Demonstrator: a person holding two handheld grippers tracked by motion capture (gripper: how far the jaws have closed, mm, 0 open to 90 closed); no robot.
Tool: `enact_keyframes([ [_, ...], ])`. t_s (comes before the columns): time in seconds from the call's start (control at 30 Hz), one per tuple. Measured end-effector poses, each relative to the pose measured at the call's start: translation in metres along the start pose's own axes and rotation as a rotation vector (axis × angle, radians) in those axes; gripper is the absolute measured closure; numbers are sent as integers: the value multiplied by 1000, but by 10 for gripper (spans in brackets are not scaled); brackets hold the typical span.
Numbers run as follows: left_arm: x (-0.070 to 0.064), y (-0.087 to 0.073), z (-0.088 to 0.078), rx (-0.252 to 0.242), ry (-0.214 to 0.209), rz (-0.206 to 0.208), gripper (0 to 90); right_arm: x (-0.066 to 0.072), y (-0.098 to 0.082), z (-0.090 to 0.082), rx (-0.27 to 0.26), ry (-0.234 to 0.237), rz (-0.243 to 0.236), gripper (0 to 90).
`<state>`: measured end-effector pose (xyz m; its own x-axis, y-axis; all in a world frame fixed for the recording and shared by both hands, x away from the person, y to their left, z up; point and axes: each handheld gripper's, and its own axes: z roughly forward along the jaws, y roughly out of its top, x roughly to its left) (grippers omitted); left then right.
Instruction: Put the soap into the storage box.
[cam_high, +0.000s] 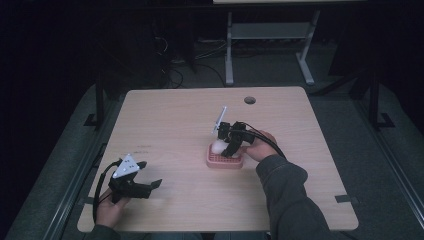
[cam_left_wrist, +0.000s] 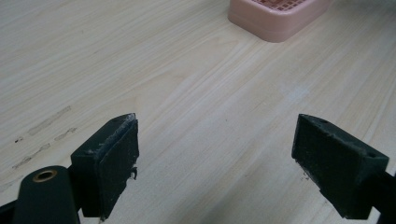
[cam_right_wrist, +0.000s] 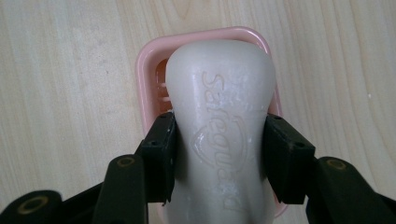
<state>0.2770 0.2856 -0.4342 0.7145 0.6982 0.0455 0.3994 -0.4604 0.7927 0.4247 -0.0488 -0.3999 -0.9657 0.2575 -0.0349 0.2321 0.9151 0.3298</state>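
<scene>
Over one pink dish (cam_right_wrist: 149, 70), one soap bar (cam_right_wrist: 219, 107)

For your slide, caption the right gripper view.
Right gripper clamps a white soap bar above the pink soap dish.

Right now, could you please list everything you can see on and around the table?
Soap bar: one, white, clamped in the right gripper above the dish.
Soap dish: one, pink, with a slotted floor, right of the table's middle.
Table: one, light wood, with a round hole near its far edge.
Second table's frame: one, grey, on the floor beyond.
Cables: several, dark, on the floor at the far left.
Left gripper: one, black, jaws open, near the table's left front corner.
Right gripper: one, black, shut on the soap.
</scene>
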Motion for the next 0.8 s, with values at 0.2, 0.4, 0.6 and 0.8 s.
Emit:
enact_keyframes([
  [0.2, 0, 0, 0, 0, 0, -2, 145, -2, 0, 7, 7, 12, 9, 488],
  [0.4, 0, 0, 0, -2, 0, -1, 145, -4, 0, 12, 14, 19, 15, 488],
  [0.6, 0, 0, 0, -6, -1, -5, 145, -5, -1, 17, 22, 21, 19, 488],
  [0.8, 0, 0, 0, -6, -1, -5, 145, -7, -2, 19, 22, 24, 22, 488],
])
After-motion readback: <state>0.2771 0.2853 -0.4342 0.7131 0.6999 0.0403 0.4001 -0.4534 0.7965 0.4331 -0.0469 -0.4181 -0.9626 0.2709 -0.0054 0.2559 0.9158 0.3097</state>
